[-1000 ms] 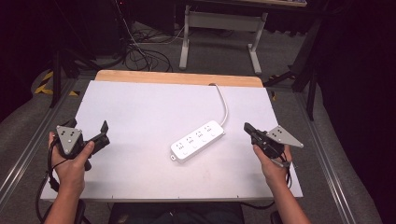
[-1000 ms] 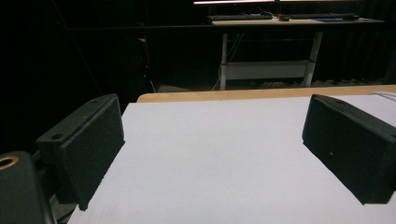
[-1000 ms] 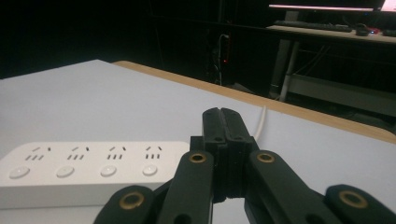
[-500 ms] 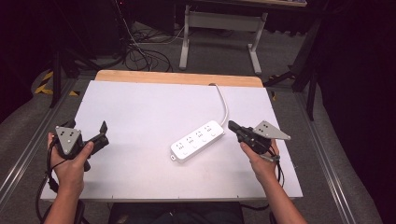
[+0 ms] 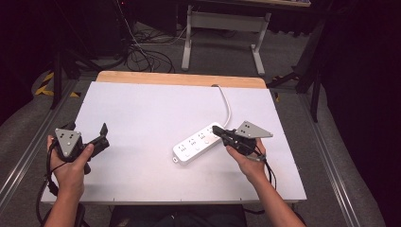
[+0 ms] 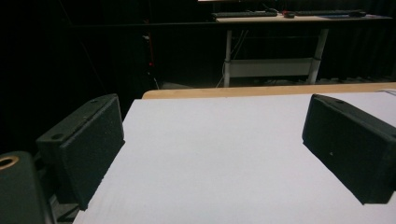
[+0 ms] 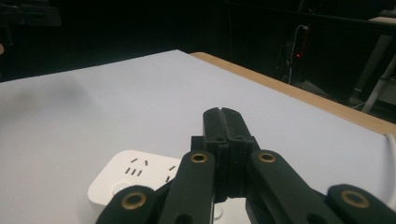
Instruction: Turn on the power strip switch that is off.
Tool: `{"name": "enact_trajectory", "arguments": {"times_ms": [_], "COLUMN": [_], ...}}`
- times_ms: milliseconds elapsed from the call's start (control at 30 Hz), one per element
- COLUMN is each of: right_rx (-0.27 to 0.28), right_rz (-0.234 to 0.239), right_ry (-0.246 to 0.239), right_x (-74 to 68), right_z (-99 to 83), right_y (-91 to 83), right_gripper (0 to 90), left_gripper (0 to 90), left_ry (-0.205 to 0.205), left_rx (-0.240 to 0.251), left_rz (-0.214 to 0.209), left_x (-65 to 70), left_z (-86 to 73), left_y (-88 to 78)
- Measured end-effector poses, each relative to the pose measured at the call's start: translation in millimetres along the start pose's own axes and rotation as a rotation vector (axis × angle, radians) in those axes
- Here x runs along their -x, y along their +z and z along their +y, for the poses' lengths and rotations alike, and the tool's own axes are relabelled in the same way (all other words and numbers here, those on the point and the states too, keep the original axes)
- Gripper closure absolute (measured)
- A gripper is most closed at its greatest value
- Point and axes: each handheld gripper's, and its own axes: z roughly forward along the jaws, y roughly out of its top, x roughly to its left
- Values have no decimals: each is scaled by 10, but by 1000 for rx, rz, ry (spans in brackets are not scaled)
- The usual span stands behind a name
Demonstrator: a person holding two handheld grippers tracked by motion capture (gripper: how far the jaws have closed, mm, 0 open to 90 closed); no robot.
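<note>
In the right gripper view, the right gripper (image 7: 222, 116) covers the near end of the power strip (image 7: 126, 179), and the bottom edge crops both. The cord (image 7: 391, 140) beside this gripper is cut by the right edge. In the high view, the strip's socket markings are too small to read, and the gripper tip hides the cord-end. In the left gripper view, the left gripper (image 6: 212, 154) has both jaws cropped at the frame's lower corners.
</note>
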Motion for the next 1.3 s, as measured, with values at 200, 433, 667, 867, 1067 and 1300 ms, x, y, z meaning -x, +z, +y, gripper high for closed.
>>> {"name": "enact_trajectory", "arguments": {"times_ms": [200,433,667,867,1067,1300], "right_rx": [-28,-182,-331,-422,-435,-425], "right_rz": [22,91,111,92,88,82], "right_ry": [3,37,29,-6,-19,-28], "right_x": [-24,-124,-219,-264,-278,-307], "right_z": [-8,-7,-60,-126,-150,-162], "right_y": [41,248,484,592,617,650], "right_gripper": [900,900,900,900,900,900], "left_gripper": [61,61,62,65,67,68], "left_ry": [-3,-2,-2,0,5,-3], "left_rx": [-1,-4,-6,-7,-10,-6], "left_rz": [-3,0,-5,-6,-10,-9], "left_x": [8,3,-5,-5,0,-1], "left_z": [-4,-4,-7,-8,-10,-11], "left_y": [4,0,-7,-8,-9,-10]}}
